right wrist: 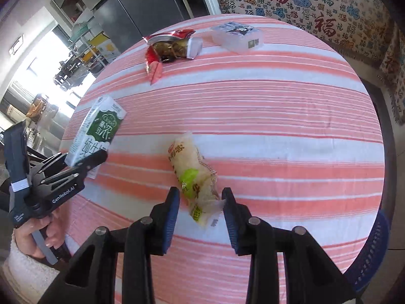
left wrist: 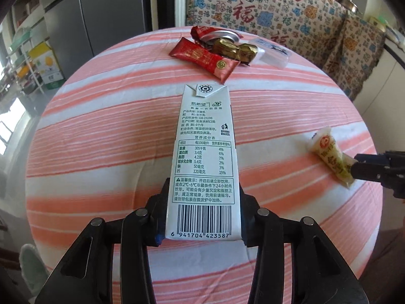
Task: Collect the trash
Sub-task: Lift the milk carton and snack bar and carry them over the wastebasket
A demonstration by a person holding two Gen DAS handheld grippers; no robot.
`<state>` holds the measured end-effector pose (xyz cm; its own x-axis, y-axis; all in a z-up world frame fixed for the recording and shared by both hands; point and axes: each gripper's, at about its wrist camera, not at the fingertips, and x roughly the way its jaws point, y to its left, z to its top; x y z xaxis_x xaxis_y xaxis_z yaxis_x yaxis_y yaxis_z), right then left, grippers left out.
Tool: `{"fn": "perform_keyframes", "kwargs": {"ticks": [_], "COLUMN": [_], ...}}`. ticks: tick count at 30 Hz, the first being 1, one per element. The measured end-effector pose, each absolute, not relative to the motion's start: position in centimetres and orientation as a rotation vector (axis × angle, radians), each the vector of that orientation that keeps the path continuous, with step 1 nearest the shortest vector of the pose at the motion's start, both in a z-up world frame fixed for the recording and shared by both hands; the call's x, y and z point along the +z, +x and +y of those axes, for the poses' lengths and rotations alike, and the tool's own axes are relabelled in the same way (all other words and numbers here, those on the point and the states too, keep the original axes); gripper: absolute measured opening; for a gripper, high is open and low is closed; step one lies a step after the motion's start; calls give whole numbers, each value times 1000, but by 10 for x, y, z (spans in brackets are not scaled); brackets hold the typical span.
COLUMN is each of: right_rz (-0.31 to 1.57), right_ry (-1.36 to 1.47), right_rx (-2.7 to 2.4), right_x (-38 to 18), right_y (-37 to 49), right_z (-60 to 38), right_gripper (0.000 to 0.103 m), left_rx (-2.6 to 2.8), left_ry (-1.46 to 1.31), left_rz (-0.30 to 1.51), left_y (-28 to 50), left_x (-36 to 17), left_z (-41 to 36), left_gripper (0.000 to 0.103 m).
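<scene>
My left gripper (left wrist: 202, 212) is shut on a white milk carton (left wrist: 202, 157), gripping its near end; the carton lies along the striped table. In the right wrist view the carton (right wrist: 98, 131) and left gripper (right wrist: 83, 164) show at the left. My right gripper (right wrist: 201, 202) is open, its fingers on either side of the near end of a pale yellow snack wrapper (right wrist: 195, 174) lying on the cloth. That wrapper (left wrist: 331, 157) and the right gripper (left wrist: 354, 167) show at the right of the left wrist view.
At the far side of the round table (left wrist: 126, 131) lies a pile: a red wrapper (left wrist: 202, 58), gold foil wrappers (left wrist: 235, 49), a crushed can (left wrist: 222, 35) and a clear plastic box (left wrist: 270, 52). A patterned sofa cover (left wrist: 278, 5) is behind, a blue chair (right wrist: 372, 248) at the right.
</scene>
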<state>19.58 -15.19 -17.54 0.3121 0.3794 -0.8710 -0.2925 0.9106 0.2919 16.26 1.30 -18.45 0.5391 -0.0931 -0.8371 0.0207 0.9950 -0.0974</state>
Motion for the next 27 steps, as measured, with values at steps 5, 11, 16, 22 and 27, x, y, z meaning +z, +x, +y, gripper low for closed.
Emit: {"fn": "perform_keyframes", "kwargs": {"ticks": [5,11,16,22,27], "right_rz": [1102,1135,1186,1153,1111], "right_ry": [-153,-348,-352,-283,-202], "right_rx": [447,494,488,447,426], "right_x": [-154,-169,-184,-165,-143], "right_y": [193,209,219,215,205], "right_z": [-132,-98,-92,-109,-136], "right_gripper": [53,53,31,19,18], "left_rx": [-122,-128,-118,-142,-180], "left_ry": [-95,-7,13,-19,-21], "left_rz": [976,1012,1041,1002,947], "left_y": [169,191,196,185,175], "left_x": [-168,-168,-174,-161,-135], "left_z": [18,9,11,8,-16], "left_gripper": [65,68,39,38,38]}}
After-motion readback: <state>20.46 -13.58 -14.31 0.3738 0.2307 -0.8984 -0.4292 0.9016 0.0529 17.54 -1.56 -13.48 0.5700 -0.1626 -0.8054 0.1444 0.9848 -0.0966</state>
